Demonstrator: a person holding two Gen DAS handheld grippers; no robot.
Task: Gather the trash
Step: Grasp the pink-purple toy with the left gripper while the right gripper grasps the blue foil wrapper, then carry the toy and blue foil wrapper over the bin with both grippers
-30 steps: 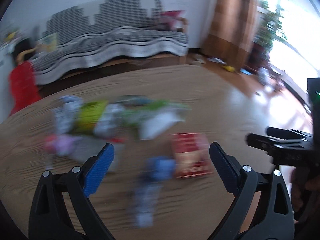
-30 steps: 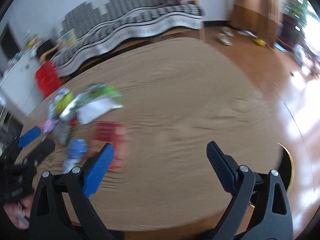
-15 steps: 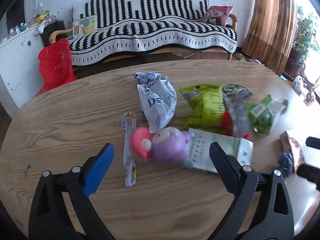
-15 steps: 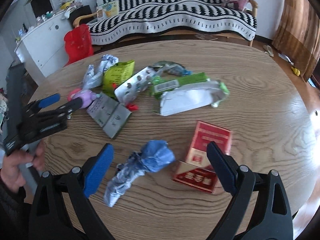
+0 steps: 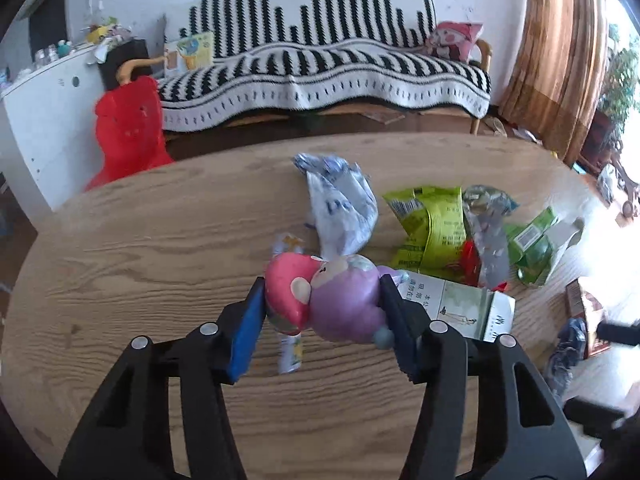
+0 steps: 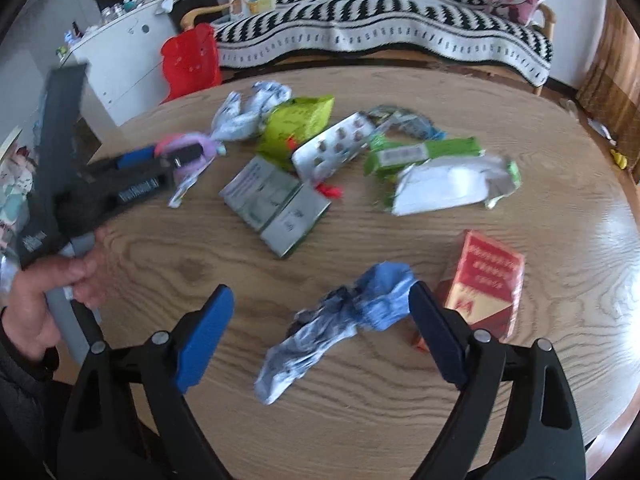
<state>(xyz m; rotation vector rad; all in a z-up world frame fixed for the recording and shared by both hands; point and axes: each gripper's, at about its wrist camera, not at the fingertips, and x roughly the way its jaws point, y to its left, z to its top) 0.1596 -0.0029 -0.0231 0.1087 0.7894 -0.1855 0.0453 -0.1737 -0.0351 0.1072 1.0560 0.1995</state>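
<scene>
Trash lies strewn on a round wooden table (image 6: 360,420). My left gripper (image 5: 322,292) is closing, and its blue pads press both sides of a pink and purple toy (image 5: 340,304). The right wrist view shows the same left gripper (image 6: 168,152) on the toy (image 6: 200,138) at the table's left. My right gripper (image 6: 320,292) is closing slightly around a crumpled blue and white wrapper (image 6: 312,340). Its right pad is near the wrapper's blue end and its left pad stands well apart.
A red carton (image 6: 484,280) lies just right of the blue wrapper. Further back are a grey-green box (image 6: 276,200), a blister pack (image 6: 336,144), a green snack bag (image 6: 300,124) and a white-green wrapper (image 6: 448,184). A striped sofa (image 5: 320,60) and red chair (image 5: 128,136) stand behind.
Both grippers swung left over the table and came lower. The left jaws went from wide to closed on the toy. The right jaws narrowed a little around the blue wrapper.
</scene>
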